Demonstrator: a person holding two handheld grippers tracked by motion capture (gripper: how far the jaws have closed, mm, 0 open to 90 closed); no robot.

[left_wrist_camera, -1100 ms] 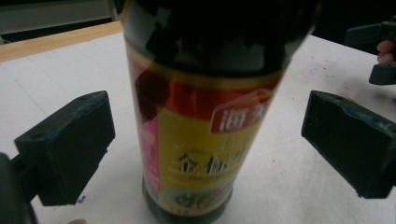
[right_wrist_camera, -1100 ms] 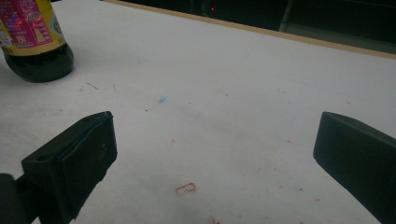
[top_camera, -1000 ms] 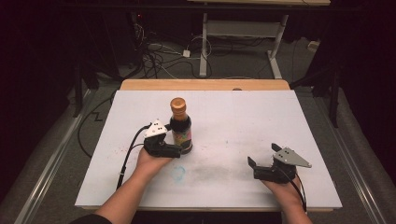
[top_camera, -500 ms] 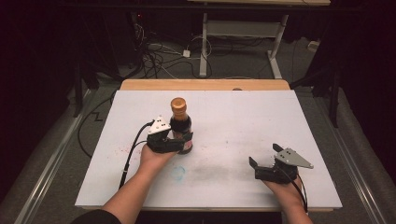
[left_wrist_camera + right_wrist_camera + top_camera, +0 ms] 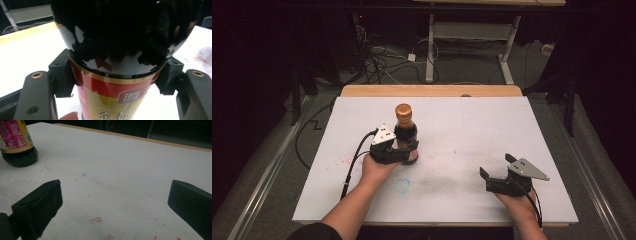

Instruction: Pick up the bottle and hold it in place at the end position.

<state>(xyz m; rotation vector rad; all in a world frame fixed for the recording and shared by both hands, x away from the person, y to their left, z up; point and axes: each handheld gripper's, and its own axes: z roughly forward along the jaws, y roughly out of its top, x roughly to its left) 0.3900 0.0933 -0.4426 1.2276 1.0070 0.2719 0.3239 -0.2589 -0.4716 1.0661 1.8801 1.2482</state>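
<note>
A dark sauce bottle [image 5: 404,127] with an orange-brown cap and a red and gold label stands upright on the white table [image 5: 472,125], left of centre. My left gripper [image 5: 409,150] is shut on its lower body, and in the left gripper view both black pads press the sides of the bottle [image 5: 120,50]. My right gripper [image 5: 496,166] rests low over the table near the front right, open with nothing between its jaws. In the right gripper view the bottle's base [image 5: 17,145] sits far off at the upper left, beyond the gripper's [image 5: 115,195] wide gap.
Faint red and blue marks stain the table's white surface [image 5: 100,220]. A wooden strip [image 5: 432,91] runs along the far edge. Behind it, cables [image 5: 382,60] lie on the floor beside a desk frame [image 5: 432,50]. The left gripper's cable [image 5: 352,165] trails over the front left.
My left gripper has slid a little farther around the bottle's lower body. The bottle and the right gripper have hardly moved.
</note>
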